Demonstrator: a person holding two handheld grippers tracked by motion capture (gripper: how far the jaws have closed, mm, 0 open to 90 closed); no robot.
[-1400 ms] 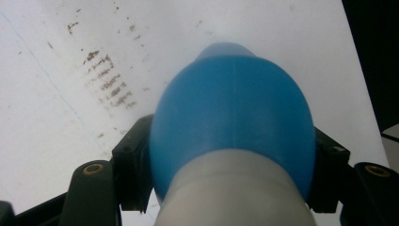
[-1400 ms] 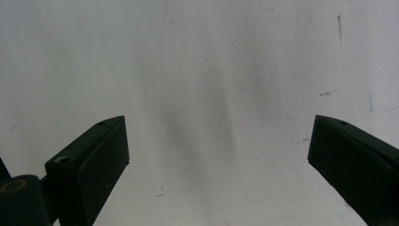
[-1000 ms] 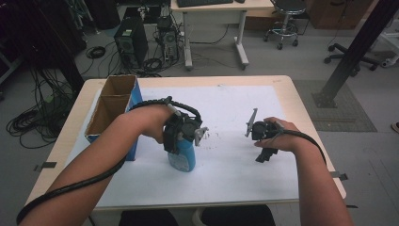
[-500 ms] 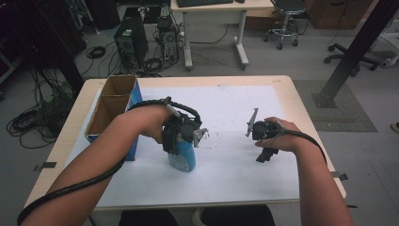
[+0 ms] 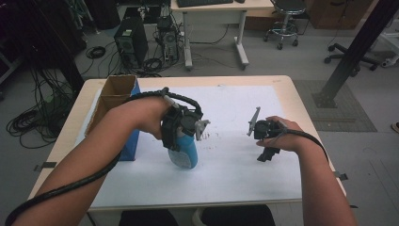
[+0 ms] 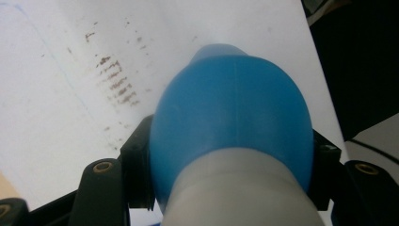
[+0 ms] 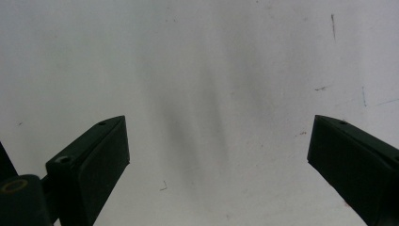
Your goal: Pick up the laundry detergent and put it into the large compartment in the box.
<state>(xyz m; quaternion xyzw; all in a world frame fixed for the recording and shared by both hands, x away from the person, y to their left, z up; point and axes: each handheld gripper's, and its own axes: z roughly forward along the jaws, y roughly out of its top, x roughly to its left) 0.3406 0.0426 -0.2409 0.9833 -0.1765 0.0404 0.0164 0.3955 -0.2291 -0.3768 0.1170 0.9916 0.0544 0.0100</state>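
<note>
My left hand-held gripper (image 5: 181,136) was clamped across the blue bottle (image 6: 233,117), which stood just left of the middle of the white surface (image 5: 235,174). It looked like smooth, rounded plastic, probably light and a little slippery, so I judged the broad belly the safest hold. My right hand-held gripper (image 7: 216,165) hung apart, empty, over bare sheet.

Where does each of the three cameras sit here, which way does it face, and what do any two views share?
High view: above the person's side, looking forward and down on the table; both forearms, left gripper, right gripper.
Left gripper view: along its jaws, clamped on the blue bottle.
Right gripper view: down at the white sheet, jaws apart.
Shared: the blue bottle in the high and left gripper views.
</note>
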